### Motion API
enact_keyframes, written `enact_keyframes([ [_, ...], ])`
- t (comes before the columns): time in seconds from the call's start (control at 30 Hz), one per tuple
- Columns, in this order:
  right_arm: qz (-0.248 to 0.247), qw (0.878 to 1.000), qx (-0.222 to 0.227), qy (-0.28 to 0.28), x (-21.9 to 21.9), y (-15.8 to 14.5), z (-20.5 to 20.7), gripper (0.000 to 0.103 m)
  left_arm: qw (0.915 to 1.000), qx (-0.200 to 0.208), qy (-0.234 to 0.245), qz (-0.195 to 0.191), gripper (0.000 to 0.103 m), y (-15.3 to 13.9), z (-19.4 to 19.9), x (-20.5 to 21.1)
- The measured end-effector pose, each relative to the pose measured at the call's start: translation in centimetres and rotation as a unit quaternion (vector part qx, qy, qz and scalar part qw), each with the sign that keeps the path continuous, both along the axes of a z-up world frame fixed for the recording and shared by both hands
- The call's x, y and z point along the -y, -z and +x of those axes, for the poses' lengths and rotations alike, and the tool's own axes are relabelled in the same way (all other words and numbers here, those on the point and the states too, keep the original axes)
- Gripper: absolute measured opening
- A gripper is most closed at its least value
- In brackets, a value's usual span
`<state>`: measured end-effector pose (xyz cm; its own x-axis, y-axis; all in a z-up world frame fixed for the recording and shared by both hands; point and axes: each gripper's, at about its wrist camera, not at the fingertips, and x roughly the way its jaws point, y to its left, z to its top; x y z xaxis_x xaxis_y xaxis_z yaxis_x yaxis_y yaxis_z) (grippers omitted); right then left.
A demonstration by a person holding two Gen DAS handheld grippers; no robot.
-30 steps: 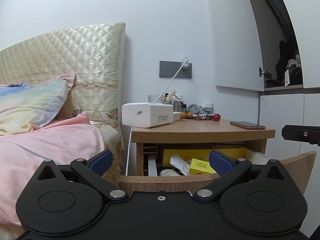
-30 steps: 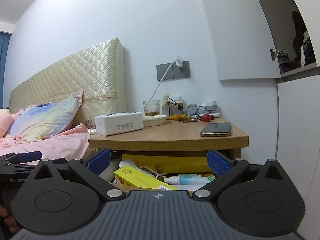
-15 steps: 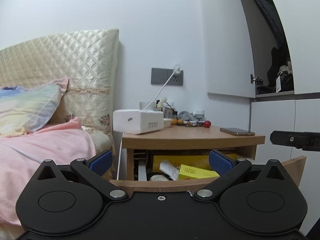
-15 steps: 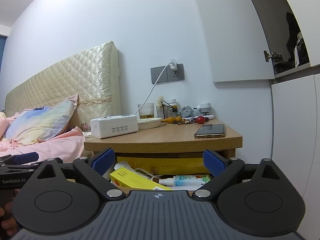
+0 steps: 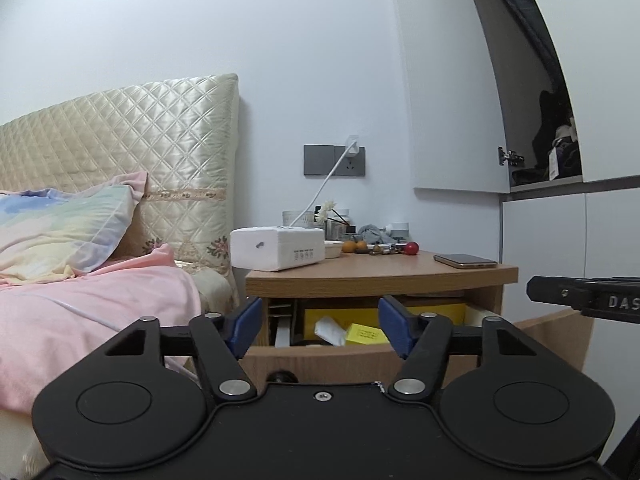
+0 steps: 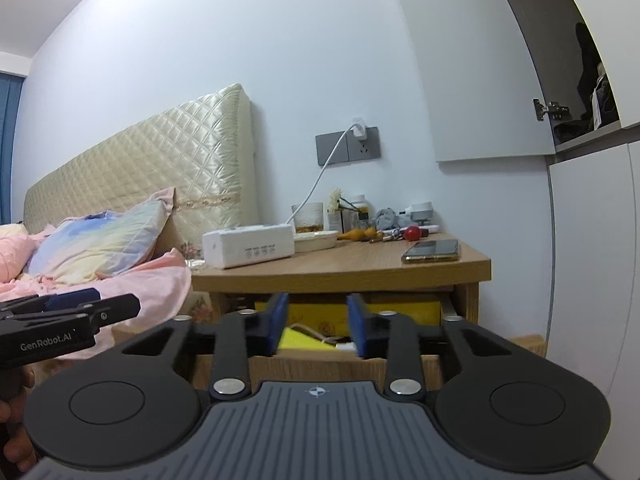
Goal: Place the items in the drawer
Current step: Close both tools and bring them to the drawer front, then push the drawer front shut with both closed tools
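Note:
The wooden nightstand's drawer (image 5: 360,364) stands pulled open, with a yellow box (image 5: 366,335) and white packets inside; it also shows in the right wrist view (image 6: 320,368). On the nightstand top (image 5: 380,272) lie a white box (image 5: 280,249), a phone (image 5: 464,261), a red ball (image 5: 412,247) and small clutter. My left gripper (image 5: 320,326) is open and empty in front of the drawer. My right gripper (image 6: 318,326) is partly closed with nothing between its fingers, also before the drawer. The phone (image 6: 432,250) and the white box (image 6: 248,248) show in the right wrist view too.
A bed with pink blanket (image 5: 80,320) and pillow (image 5: 60,232) lies left of the nightstand. White wardrobe doors (image 5: 560,260) stand right, one upper door open. A charger cable (image 5: 320,196) hangs from the wall socket. The other gripper's tip (image 5: 580,294) shows at right.
Both grippers have dropped lower and narrowed their fingers; the right gripper's fingers closed much more. The drawer stays open.

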<state>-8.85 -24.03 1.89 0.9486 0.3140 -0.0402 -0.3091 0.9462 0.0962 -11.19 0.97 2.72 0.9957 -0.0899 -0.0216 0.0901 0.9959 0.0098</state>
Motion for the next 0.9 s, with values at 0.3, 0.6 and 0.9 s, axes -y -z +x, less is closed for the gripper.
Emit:
enact_keyframes([
  [0.3, -0.012, 1.000, -0.008, 0.026, 0.7, 1.4, -2.4, 0.022, 0.9997, -0.018, 0.003, -0.013, 0.028, 1.0, -2.7, 1.0],
  [0.6, -0.024, 0.998, -0.030, 0.057, 2.0, 3.7, -2.5, 0.022, 0.9988, -0.048, 0.008, -0.006, 0.010, 3.0, -1.4, 1.7],
  [0.9, -0.028, 0.997, -0.044, 0.062, 2.2, 4.4, -0.7, 0.016, 0.9981, -0.061, -0.001, -0.003, 0.003, 4.7, 1.3, 1.8],
])
